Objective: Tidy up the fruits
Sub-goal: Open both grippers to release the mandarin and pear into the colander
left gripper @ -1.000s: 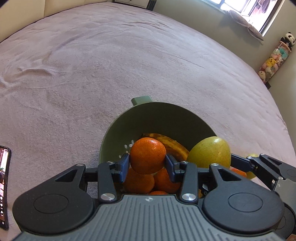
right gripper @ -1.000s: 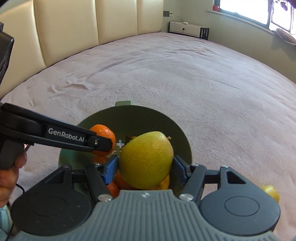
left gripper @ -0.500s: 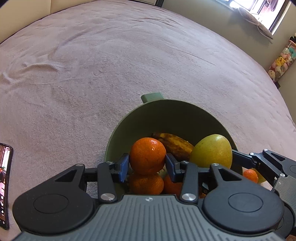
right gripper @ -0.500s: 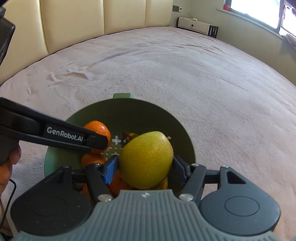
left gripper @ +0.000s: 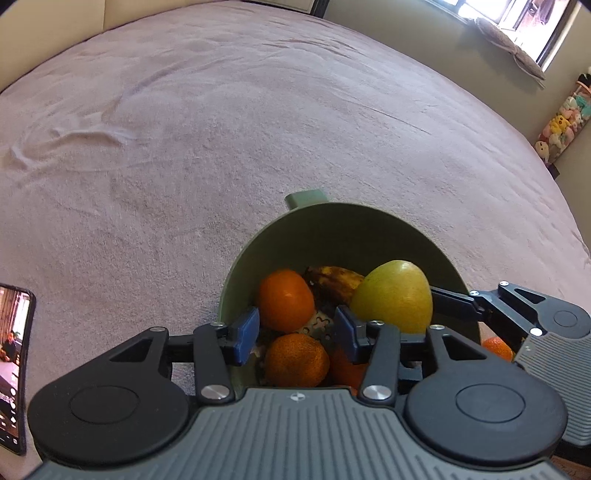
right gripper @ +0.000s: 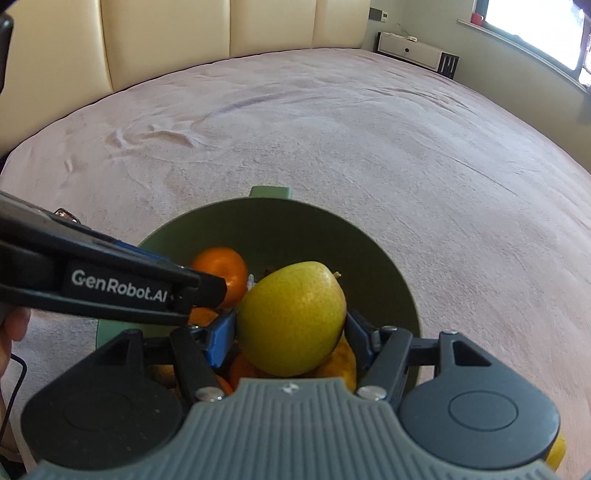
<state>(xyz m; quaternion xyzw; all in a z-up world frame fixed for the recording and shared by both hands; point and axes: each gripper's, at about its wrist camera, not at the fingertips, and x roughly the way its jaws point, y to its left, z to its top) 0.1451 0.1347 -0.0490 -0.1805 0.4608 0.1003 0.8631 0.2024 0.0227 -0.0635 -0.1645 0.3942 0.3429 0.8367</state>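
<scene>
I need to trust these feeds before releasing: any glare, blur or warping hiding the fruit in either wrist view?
Left wrist view: window blown out, fisheye bends the bed, mandarins sharp in the green bowl. Right wrist view: window glare top right, pear crisp, left gripper blocks part of the bowl.

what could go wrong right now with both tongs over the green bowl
1. The right tongs grip the pear just above piled fruit; dropped there, it may roll off the heap instead of settling.
2. The left tongs look open, close around the top orange; pulling back could nudge it.
3. Both tongs crowd the green bowl, so they could bump each other or tip it on the soft bedspread.
</scene>
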